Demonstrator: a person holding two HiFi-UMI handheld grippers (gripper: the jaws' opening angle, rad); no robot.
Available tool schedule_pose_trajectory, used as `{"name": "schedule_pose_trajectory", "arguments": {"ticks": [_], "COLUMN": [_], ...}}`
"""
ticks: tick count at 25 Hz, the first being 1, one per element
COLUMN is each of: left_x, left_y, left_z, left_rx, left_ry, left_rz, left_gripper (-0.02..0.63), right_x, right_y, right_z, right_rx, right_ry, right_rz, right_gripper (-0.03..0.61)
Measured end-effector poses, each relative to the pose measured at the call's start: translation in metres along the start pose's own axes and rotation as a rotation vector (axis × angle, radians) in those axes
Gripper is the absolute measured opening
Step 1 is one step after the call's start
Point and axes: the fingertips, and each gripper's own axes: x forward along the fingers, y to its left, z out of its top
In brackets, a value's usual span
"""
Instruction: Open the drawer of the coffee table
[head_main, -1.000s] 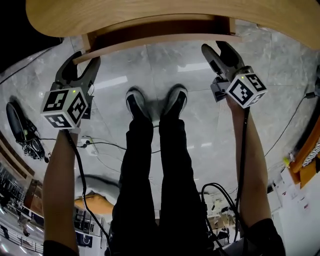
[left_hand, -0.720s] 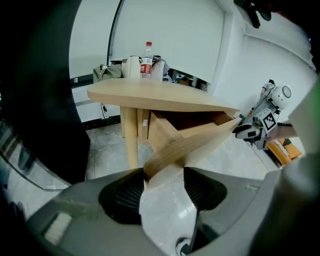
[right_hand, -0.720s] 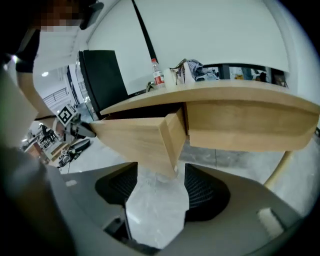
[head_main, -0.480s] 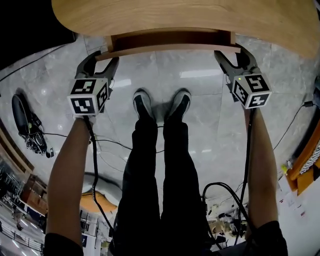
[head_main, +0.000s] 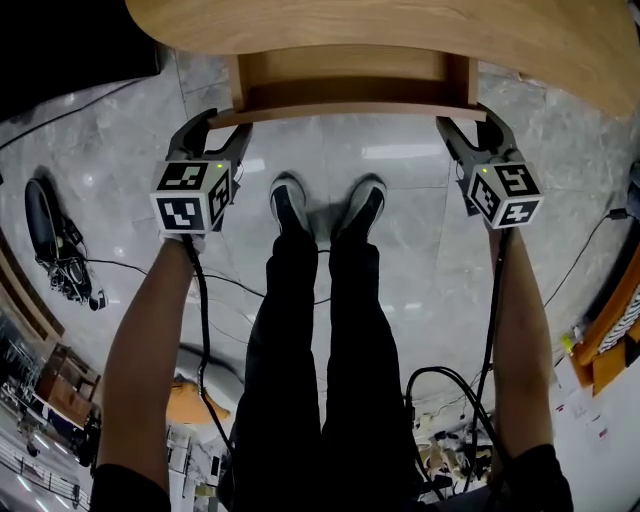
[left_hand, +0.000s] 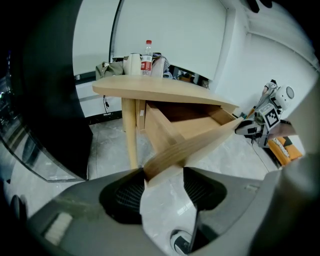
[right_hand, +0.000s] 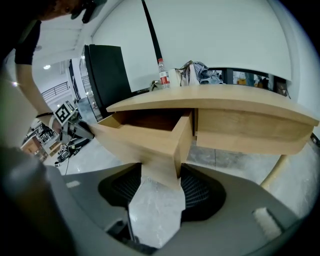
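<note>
Since a second ago the pale wooden drawer (head_main: 345, 75) has slid further out from under the tabletop, towards the person. Both hands have come in to its front panel. The left gripper (head_main: 215, 125) pinches the left end of that panel, and its own view shows the wood wedged between its pads. The right gripper (head_main: 468, 122) has the panel's right corner between its jaws, which are closing on it, pads against the wood. The drawer hangs open at the near edge of the light wooden coffee table (head_main: 400, 25). A clear plastic bottle with a red label (left_hand: 147, 57) stands at the table's far edge. Below lies the grey marble floor (head_main: 400, 230).
</note>
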Motion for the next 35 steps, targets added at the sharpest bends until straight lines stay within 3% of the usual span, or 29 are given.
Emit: {"name": "schedule_pose_trajectory", "arguments": {"ticks": [15,35], "left_x": [-0.021,-0.005], "left_y": [-0.031,-0.032], "left_z": [-0.083,-0.093], "left_rx": [-0.026,0.002], "left_ry": [0.094,0.112], "left_rz": [-0.004,0.013], "left_gripper": [0.253,0.253], "right_x": [-0.035,-0.024], "right_y": [0.042,0.037], "right_z": [-0.077,-0.094], "right_rx": [0.018,-0.003], "right_ry": [0.066,0.103], "right_rz": [0.006,0.003], "right_gripper": [0.250,0.255]}}
